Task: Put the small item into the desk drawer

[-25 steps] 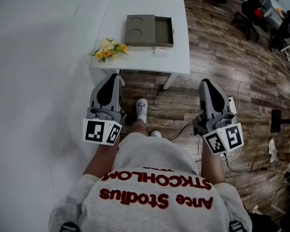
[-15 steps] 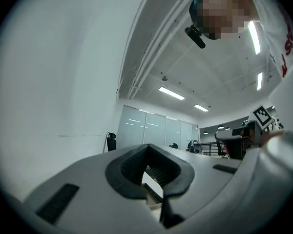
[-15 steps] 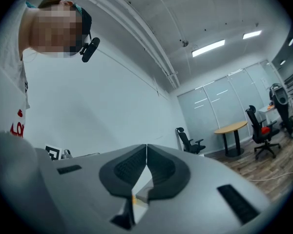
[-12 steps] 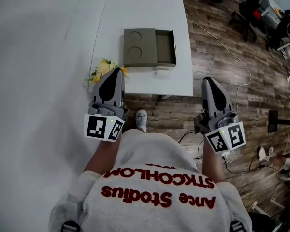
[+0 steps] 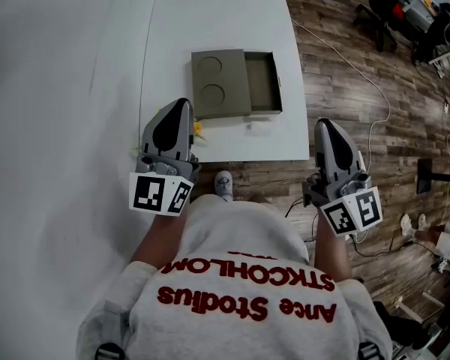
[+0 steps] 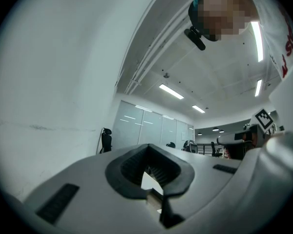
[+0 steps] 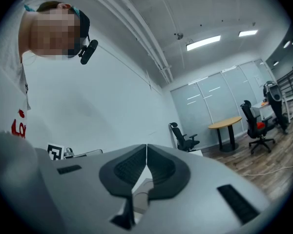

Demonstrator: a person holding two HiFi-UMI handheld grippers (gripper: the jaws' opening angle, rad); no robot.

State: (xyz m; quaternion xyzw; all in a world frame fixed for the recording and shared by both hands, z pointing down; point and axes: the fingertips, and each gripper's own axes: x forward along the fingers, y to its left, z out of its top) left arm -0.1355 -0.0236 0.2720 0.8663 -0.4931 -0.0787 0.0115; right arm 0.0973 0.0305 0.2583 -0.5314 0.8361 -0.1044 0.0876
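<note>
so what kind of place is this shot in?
Most likely an open-plan office: glass partition walls, swivel office chairs and a round meeting table, with strip lights on the ceiling.

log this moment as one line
phase: pre-grasp | left gripper: shut, empty | right gripper: shut, empty | drawer: open | small item: on table, outside drawer

- Drawer open upward, ahead, between left tongs and right tongs.
- Drawer unit blocks path just ahead-right of left tongs.
- Wall bounds left side.
</note>
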